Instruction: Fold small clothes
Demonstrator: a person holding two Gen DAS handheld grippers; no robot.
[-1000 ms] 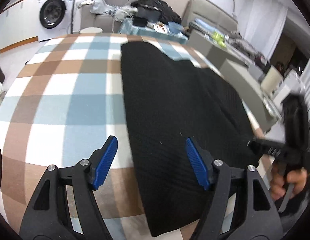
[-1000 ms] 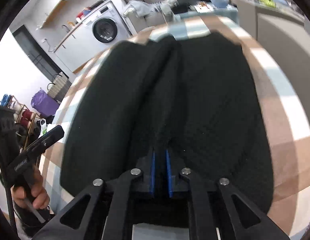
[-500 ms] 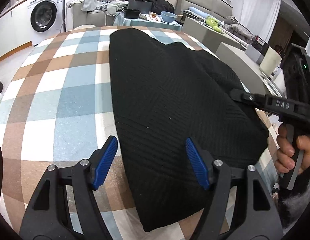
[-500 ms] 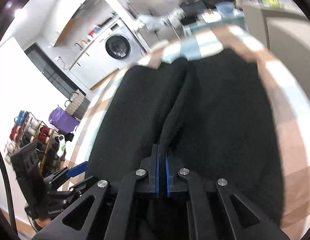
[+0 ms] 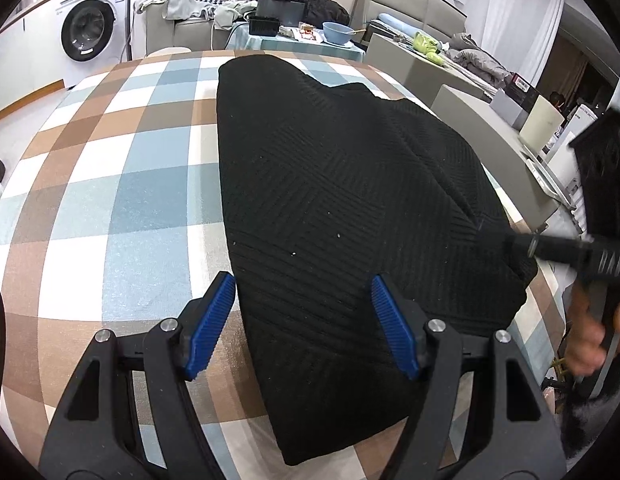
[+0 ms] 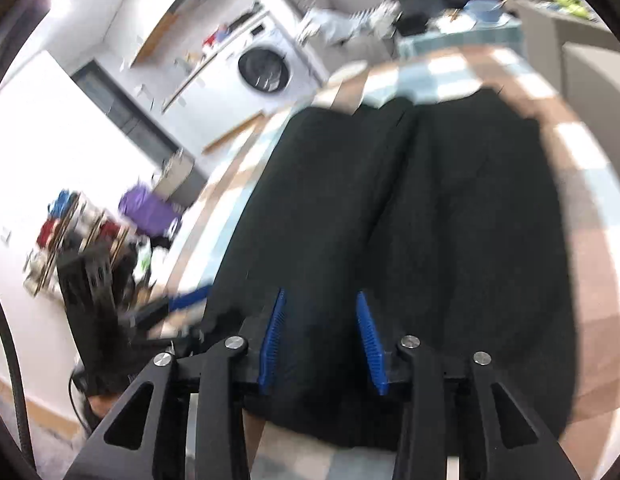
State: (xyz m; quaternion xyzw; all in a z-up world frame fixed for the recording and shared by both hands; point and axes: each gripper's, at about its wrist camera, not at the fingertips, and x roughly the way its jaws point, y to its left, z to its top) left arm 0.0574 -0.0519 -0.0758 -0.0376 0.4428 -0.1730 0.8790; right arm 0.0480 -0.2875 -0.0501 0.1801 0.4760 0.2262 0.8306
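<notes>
A black knit garment [image 5: 341,208] lies folded lengthwise on the checked tablecloth [image 5: 110,200]. My left gripper [image 5: 304,316] hovers over its near left edge, open, with nothing pinched between its blue pads [image 5: 214,320]. At the garment's right edge the right gripper's finger [image 5: 549,246] shows, held by a hand [image 5: 589,340]. In the blurred right wrist view my right gripper [image 6: 321,340] is above the garment [image 6: 449,220]. Its jaws are opening, and the cloth lies loose below the parted pads [image 6: 369,344]. The left gripper [image 6: 178,304] appears there as a blur at the left.
A washing machine [image 5: 90,28] stands far left, beyond the table edge. A sofa with piled clothes [image 5: 182,0] and a side table with a blue bowl [image 5: 335,32] lie behind. Grey furniture [image 5: 469,112] borders the right. A shelf of coloured items [image 6: 70,220] stands on the floor.
The right gripper's jaws, shut on a ridge of the black garment before, have parted and let it go, and that gripper has lifted a little. The left gripper stays open.
</notes>
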